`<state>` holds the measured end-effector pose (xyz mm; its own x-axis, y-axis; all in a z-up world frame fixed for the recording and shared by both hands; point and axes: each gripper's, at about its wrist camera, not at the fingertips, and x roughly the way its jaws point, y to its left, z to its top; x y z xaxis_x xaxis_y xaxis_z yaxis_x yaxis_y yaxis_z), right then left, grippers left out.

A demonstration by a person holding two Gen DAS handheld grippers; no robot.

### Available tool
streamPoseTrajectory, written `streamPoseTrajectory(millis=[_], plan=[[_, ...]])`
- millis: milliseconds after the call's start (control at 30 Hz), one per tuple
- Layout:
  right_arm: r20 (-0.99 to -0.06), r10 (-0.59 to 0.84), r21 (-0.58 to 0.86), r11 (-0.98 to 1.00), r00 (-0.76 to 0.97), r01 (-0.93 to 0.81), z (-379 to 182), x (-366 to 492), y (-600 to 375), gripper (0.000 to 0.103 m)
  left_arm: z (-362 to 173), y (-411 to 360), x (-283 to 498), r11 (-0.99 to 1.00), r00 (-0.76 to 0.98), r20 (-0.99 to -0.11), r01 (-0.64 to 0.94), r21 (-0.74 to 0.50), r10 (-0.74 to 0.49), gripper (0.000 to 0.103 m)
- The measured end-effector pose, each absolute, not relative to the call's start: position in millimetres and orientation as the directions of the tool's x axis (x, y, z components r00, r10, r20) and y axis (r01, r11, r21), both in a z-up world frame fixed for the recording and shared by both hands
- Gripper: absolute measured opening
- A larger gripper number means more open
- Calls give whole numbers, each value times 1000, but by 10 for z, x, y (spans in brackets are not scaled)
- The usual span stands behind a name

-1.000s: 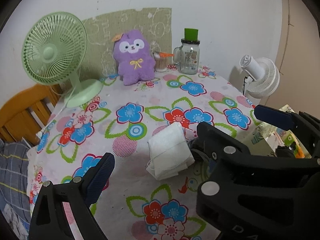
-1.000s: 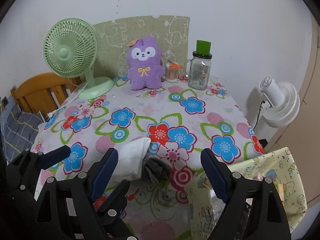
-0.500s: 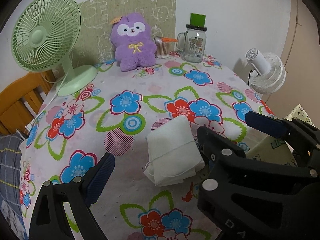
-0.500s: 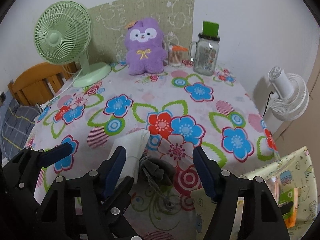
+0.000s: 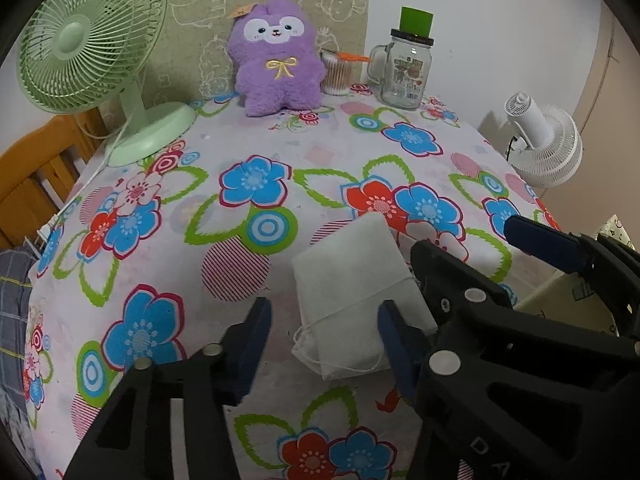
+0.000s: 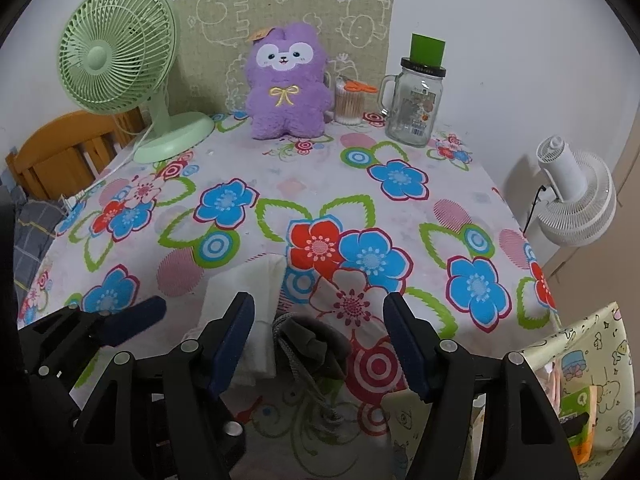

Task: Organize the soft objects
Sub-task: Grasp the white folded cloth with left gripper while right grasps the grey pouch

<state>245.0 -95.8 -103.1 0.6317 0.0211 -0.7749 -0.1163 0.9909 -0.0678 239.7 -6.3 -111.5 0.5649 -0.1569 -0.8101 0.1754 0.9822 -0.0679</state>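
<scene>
The left gripper has just been closing and now straddles the near end of a folded white cloth with a thin drawstring; whether its blue pads press the cloth cannot be told. The right gripper stands spread around a crumpled grey drawstring pouch, pads clear of it. Both soft things lie touching near the front edge of the flower-printed tablecloth. The middle lies bare; a purple plush toy sits at the back edge.

- Left wrist view looks steeply down, close over the worktop.
- Right wrist view does likewise.
- Both share the green fan upper left.
</scene>
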Motion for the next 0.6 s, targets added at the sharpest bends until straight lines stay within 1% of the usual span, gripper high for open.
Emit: streamPoseTrajectory(millis=[67,233,300,400,433,467,567,600], plan=[[-772,15,-77,990,635,-118,-1036,2458,-967,71,-1124,-95,2398,980,562,-811,187,-69,-164,45],[-769,-9,-112,986,640,-121,-1061,2480,-998,71,-1151,-151,2410,978,557,-813,199,-65,-168,37],[-767,-13,-121,985,641,-125,-1066,2487,-1012,71,-1162,-173,2418,978,556,-815,202,-60,-164,36],[-765,-20,-140,981,643,-135,-1077,2489,-1024,71,-1180,-207,2419,976,555,-815,213,-53,-165,29],[-765,-20,-143,980,644,-139,-1079,2493,-1032,71,-1184,-214,2418,975,554,-816,216,-53,-167,24],[-765,-17,-140,980,643,-141,-1076,2495,-1039,72,-1185,-216,2417,974,552,-816,219,-57,-172,18],[-765,4,-117,983,645,-144,-1052,2493,-1055,73,-1182,-210,2399,973,547,-818,222,-59,-175,6],[-763,10,-112,983,646,-147,-1045,2484,-1049,73,-1180,-201,2390,974,548,-819,220,-57,-172,5]])
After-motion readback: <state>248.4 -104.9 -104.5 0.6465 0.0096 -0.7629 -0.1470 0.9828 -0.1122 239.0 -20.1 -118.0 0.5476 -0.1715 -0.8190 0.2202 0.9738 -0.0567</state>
